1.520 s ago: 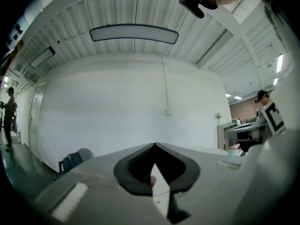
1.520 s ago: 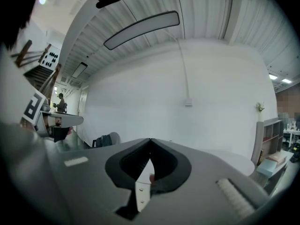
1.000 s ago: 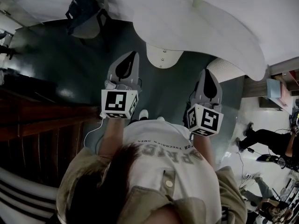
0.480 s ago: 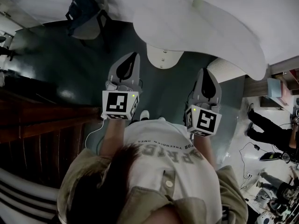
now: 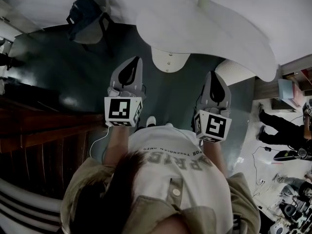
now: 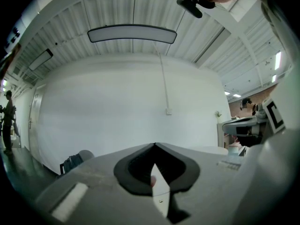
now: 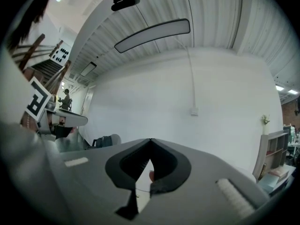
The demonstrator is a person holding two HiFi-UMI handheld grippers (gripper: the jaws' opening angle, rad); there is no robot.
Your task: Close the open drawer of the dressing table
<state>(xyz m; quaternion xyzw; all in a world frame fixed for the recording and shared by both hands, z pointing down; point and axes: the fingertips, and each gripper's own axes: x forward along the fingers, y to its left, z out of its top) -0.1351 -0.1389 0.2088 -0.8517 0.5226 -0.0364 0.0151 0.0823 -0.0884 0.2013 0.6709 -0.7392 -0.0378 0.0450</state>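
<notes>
The white dressing table with a curved top fills the upper right of the head view. A rounded white drawer front with two small knobs sticks out from under it, above the dark floor. My left gripper is held level just below and left of that drawer, jaws shut on nothing. The right gripper hangs to the drawer's lower right, also shut and empty. In the left gripper view the closed tips point at a white wall. The right gripper view shows its closed tips the same way.
A chair with a dark backpack stands at the back left. Dark wooden stairs run along the left. A white ribbed bin sits under the table's right end. A person is on the floor at far right.
Both grippers stay where they were; the right one's marker cube has rolled slightly. The person at far right has shifted position.
</notes>
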